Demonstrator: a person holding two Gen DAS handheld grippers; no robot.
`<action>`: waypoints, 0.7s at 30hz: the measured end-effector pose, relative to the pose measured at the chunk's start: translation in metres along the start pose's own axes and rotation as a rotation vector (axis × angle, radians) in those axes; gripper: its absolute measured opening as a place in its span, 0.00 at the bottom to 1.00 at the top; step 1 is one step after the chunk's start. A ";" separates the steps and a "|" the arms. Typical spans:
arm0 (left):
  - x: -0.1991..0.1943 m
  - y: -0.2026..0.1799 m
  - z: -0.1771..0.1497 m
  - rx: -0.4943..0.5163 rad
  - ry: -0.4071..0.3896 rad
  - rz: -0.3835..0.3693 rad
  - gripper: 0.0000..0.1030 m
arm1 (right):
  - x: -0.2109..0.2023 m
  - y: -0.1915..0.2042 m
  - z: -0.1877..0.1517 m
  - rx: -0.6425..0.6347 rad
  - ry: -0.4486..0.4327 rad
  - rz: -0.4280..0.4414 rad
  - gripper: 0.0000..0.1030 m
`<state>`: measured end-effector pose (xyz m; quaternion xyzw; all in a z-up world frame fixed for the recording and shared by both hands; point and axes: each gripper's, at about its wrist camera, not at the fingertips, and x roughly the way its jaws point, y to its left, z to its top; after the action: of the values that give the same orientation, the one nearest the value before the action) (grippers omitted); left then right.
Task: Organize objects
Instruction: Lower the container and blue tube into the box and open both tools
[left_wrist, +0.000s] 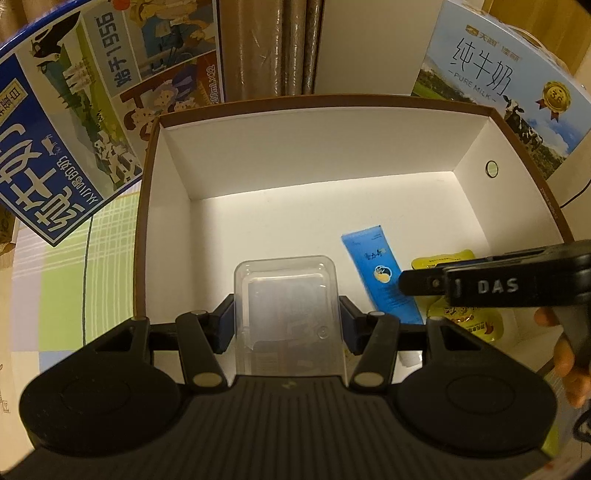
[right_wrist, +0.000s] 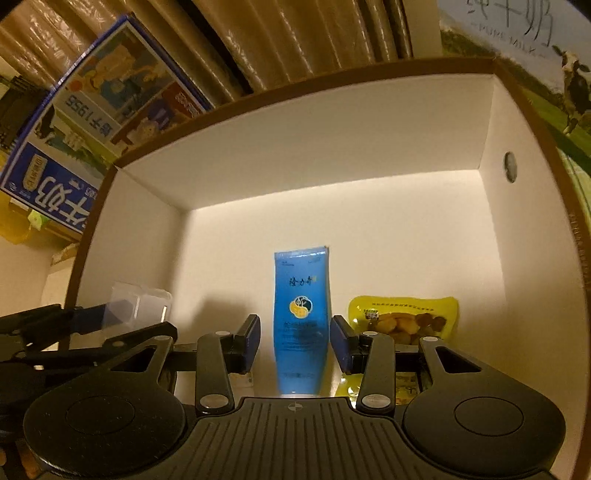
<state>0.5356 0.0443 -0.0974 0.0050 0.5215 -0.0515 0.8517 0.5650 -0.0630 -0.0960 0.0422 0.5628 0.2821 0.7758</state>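
My left gripper (left_wrist: 287, 320) pinches the clear plastic container (left_wrist: 286, 295) over the near floor of the white box (left_wrist: 332, 118), not yet set down. To its right, my right gripper (right_wrist: 295, 341) is spread around the blue tube (right_wrist: 301, 317), seemingly placed; the yellow snack pouch (right_wrist: 404, 319) lies just beyond.

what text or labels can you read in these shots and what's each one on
"DAS": on the right gripper body, left wrist view.
"纯牛奶", "PURE MILK", "3.6": on the light blue milk carton.
"始于1956": on the dark blue milk carton, printed upside down.
Blue tube: three brush characters, too blurred to read.
Yellow snack pouch: print too small.
Clear plastic container in the left gripper: no text.
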 end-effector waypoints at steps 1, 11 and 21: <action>0.000 0.000 0.000 0.001 0.001 0.002 0.50 | -0.004 -0.001 -0.001 -0.003 -0.008 -0.002 0.38; 0.009 -0.007 0.001 0.017 0.024 0.043 0.51 | -0.032 -0.002 -0.011 -0.037 -0.062 -0.001 0.38; -0.001 -0.012 0.000 0.003 0.012 0.021 0.71 | -0.057 0.003 -0.029 -0.109 -0.127 -0.034 0.39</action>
<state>0.5337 0.0328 -0.0963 0.0120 0.5266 -0.0433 0.8489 0.5263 -0.0959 -0.0568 0.0080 0.4968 0.2959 0.8158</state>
